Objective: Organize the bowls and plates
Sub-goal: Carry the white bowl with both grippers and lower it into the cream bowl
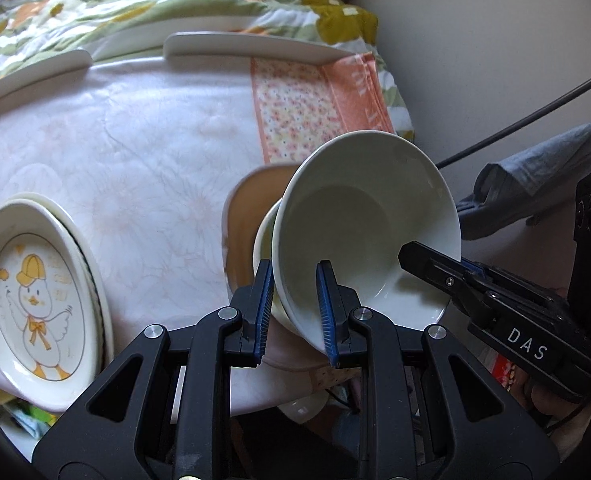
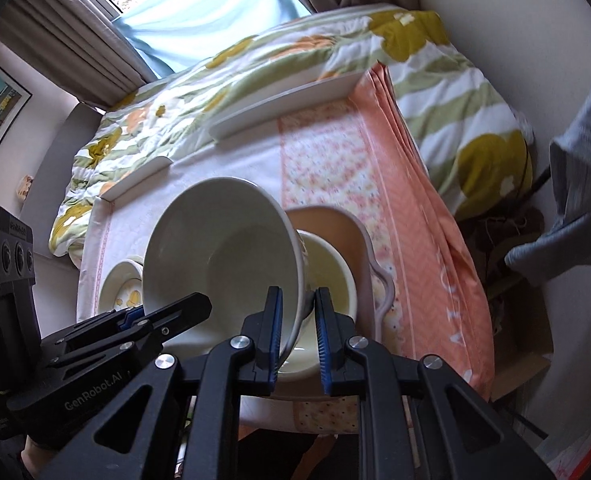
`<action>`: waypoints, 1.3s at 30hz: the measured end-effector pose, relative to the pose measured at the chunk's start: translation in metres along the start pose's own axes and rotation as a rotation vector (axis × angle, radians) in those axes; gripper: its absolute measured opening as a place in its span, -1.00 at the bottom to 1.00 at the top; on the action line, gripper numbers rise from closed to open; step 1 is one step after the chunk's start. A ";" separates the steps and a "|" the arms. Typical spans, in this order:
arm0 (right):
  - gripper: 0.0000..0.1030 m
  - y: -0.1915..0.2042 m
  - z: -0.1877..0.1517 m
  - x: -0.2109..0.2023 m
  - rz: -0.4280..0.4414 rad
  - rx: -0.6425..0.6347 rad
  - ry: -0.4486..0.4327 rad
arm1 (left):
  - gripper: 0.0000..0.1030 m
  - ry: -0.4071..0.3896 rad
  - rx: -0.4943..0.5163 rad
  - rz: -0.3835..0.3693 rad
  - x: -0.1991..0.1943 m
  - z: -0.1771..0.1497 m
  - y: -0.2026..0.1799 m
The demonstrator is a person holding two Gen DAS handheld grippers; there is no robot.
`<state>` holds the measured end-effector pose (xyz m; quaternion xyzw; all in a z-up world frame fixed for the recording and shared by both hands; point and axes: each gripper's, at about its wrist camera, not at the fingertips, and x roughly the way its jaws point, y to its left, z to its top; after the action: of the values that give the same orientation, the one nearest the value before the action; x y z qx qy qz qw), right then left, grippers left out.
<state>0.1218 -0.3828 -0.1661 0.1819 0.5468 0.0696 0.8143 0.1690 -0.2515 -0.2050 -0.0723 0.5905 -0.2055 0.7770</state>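
Observation:
A large white bowl (image 1: 359, 224) is tilted, resting in a smaller cream bowl (image 2: 331, 272) that stands on a tan dish with a scalloped rim (image 2: 337, 226). My left gripper (image 1: 293, 312) is shut on the white bowl's near-left rim. My right gripper (image 2: 298, 332) is shut on the same bowl's (image 2: 223, 248) right rim; it also shows in the left wrist view (image 1: 435, 268). A stack of duck-print plates (image 1: 35, 292) lies at the table's left front.
The table wears a white cloth (image 1: 155, 152) with an orange floral band (image 1: 295, 108). White raised rails (image 1: 255, 48) edge its far side. A floral quilt (image 2: 455, 92) lies beyond. A wall and grey cloth (image 1: 535, 176) are at right.

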 end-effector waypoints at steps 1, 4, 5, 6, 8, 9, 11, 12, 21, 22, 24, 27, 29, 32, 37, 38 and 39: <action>-0.71 -0.002 -0.001 0.002 0.001 0.012 0.006 | -0.62 0.011 0.004 0.003 0.003 -0.001 0.001; -0.71 -0.005 -0.003 0.007 -0.011 0.023 0.017 | -0.62 0.043 0.023 0.014 0.014 -0.002 0.002; -0.71 -0.006 -0.004 0.008 -0.020 0.022 0.020 | -0.63 0.051 0.028 0.017 0.017 -0.003 0.001; -0.71 -0.006 -0.005 0.009 -0.024 0.023 0.023 | -0.62 0.057 0.031 0.018 0.019 -0.003 0.001; -0.71 -0.008 -0.006 0.012 -0.030 0.031 0.031 | -0.63 0.055 0.047 0.024 0.020 -0.002 -0.001; -0.72 -0.009 -0.007 0.013 -0.029 0.036 0.034 | -0.63 0.055 0.060 0.030 0.020 -0.002 -0.002; -0.71 -0.011 -0.007 0.014 -0.032 0.045 0.039 | -0.62 0.060 0.079 0.039 0.021 -0.001 -0.005; -0.71 -0.011 -0.008 0.014 -0.038 0.046 0.040 | -0.63 0.062 0.089 0.045 0.022 -0.001 -0.006; -0.71 -0.013 -0.012 0.016 -0.068 0.054 0.050 | -0.63 0.059 0.190 0.130 0.023 0.000 -0.021; -0.71 -0.013 -0.012 0.015 -0.073 0.051 0.049 | -0.63 0.054 0.201 0.143 0.023 0.000 -0.022; -0.72 -0.012 -0.012 0.015 -0.081 0.047 0.050 | -0.62 0.047 0.225 0.181 0.022 0.000 -0.025; -0.71 -0.010 -0.013 0.017 -0.091 0.042 0.061 | -0.62 0.043 0.231 0.187 0.022 0.001 -0.023; -0.71 -0.008 -0.013 0.017 -0.099 0.040 0.063 | -0.62 0.042 0.231 0.188 0.022 0.001 -0.022; -0.71 -0.008 -0.013 0.016 -0.104 0.042 0.060 | -0.62 0.041 0.238 0.192 0.023 0.001 -0.023; -0.71 -0.008 -0.012 0.014 -0.100 0.047 0.055 | -0.62 0.042 0.218 0.167 0.022 0.002 -0.019; -0.71 -0.008 -0.012 0.012 -0.098 0.047 0.053 | -0.62 0.044 0.213 0.166 0.021 0.002 -0.017; -0.71 -0.008 -0.012 0.010 -0.099 0.047 0.050 | -0.62 0.042 0.207 0.168 0.019 0.002 -0.015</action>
<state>0.1142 -0.3845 -0.1818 0.1719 0.5766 0.0210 0.7985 0.1717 -0.2726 -0.2158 0.0622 0.5863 -0.2013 0.7822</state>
